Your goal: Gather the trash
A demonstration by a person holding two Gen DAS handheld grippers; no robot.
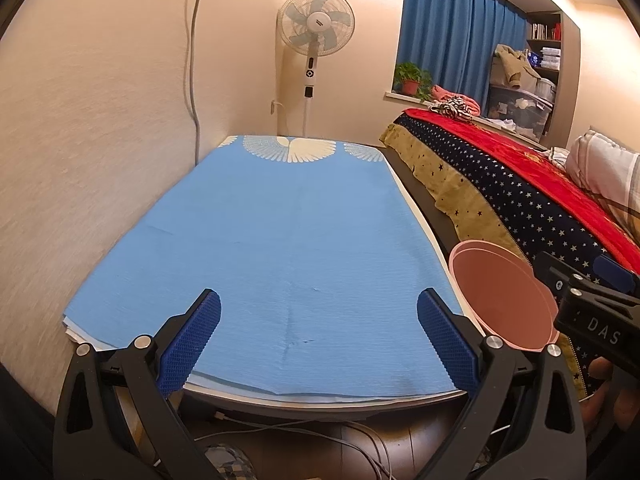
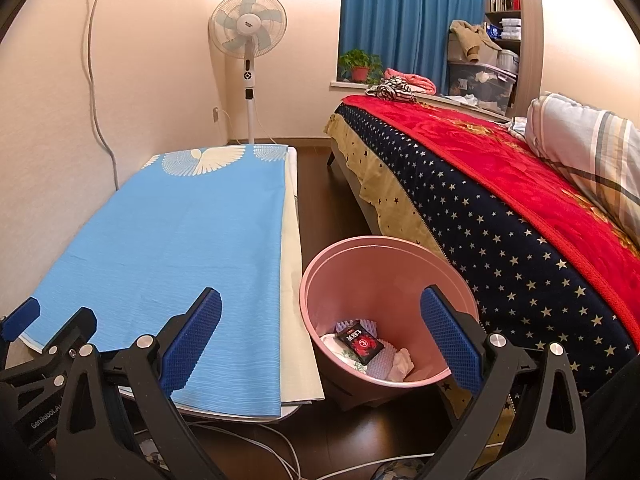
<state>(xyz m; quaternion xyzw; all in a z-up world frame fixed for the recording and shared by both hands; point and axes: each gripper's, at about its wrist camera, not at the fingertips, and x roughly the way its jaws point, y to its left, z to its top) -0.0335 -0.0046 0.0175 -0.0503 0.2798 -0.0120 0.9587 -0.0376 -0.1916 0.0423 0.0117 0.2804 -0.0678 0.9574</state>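
A: Two grippers, both with jaws spread wide and nothing between the blue pads. My left gripper (image 1: pixel 319 340) hovers over the near end of the blue tablecloth (image 1: pixel 272 240), pointing down its length toward the standing fan (image 1: pixel 316 26).

B: Any writing you can read?

A: On the right gripper's body, seen from the left wrist camera, white letters "DAS". On the left gripper's body, seen from the right wrist camera, "GenRobot.A", cut off. The fan's hub label is too small.

B: Where's the trash?

A: In the pink bin (image 2: pixel 316 276), standing on the floor between the table and the bed (image 2: pixel 500 208). My right gripper (image 2: pixel 320 340) hangs above its opening. Inside lie a black-and-red packet (image 2: pixel 360 345), its print unreadable, and a crumpled white tissue (image 2: pixel 401 364).
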